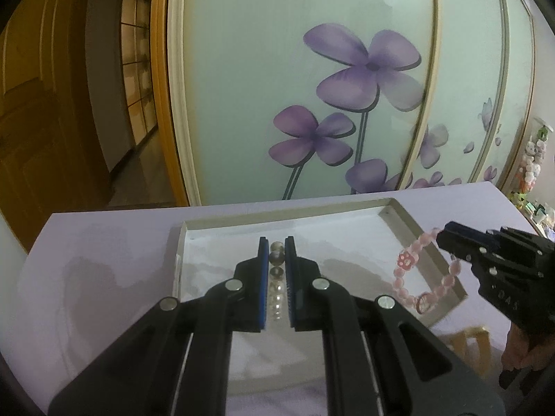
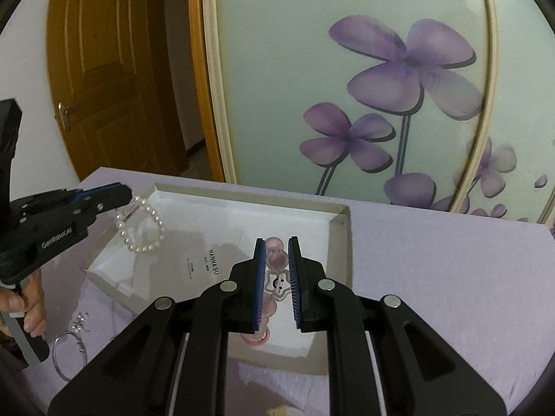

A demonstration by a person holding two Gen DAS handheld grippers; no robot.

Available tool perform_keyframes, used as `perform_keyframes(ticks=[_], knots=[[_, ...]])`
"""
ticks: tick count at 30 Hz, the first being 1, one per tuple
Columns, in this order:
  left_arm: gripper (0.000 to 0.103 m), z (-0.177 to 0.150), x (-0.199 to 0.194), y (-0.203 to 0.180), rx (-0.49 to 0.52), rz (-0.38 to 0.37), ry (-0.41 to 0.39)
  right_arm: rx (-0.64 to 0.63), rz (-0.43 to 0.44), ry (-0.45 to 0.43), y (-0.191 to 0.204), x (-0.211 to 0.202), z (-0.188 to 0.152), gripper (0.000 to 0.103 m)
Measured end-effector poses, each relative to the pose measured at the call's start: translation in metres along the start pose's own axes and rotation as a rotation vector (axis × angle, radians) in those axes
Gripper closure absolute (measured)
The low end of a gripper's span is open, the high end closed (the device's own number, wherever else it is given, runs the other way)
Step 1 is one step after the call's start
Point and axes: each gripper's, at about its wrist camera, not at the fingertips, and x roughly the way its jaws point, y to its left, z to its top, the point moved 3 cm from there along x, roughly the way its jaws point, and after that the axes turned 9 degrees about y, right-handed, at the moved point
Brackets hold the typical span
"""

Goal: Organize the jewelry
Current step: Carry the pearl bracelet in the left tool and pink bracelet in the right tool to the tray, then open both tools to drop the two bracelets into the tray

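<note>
My left gripper is shut on a white pearl bracelet and holds it above the white box. In the right wrist view that gripper comes in from the left with the pearl bracelet hanging over the box's left corner. My right gripper is shut on a pink bead bracelet with a star charm, above the box. In the left wrist view the right gripper holds the pink bracelet over the box's right wall.
The box lies on a lavender table. A silver bangle and a small silver piece lie on the table left of the box. A flowered glass panel stands behind the table. A wooden door is at the left.
</note>
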Motion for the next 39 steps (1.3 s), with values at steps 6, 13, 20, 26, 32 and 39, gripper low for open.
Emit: perform_keyframes(ticks=[6,13,20,26,32,39], knots=[[0.094,0.005,0.019,0.005,-0.006,0.004,0.016,-0.02,0.005,0.017,0.005,0.01,-0.001,0.089],[0.094,0.007,0.034,0.005,-0.002,0.001,0.03,-0.013,-0.007,0.056,0.001,0.022,-0.006,0.089],[0.094,0.007,0.037,0.005,-0.002,0.002,0.032,0.013,0.008,0.059,-0.003,0.021,-0.008,0.062],[0.094,0.006,0.039,0.005,-0.002,-0.001,0.036,0.01,0.021,0.065,-0.003,0.018,-0.008,0.06],[0.091,0.006,0.042,0.005,-0.01,-0.011,0.049,0.011,0.029,0.06,-0.002,0.011,-0.009,0.06],[0.074,0.004,0.023,0.007,-0.005,0.019,0.02,0.023,0.041,0.036,0.0,-0.009,-0.014,0.06]])
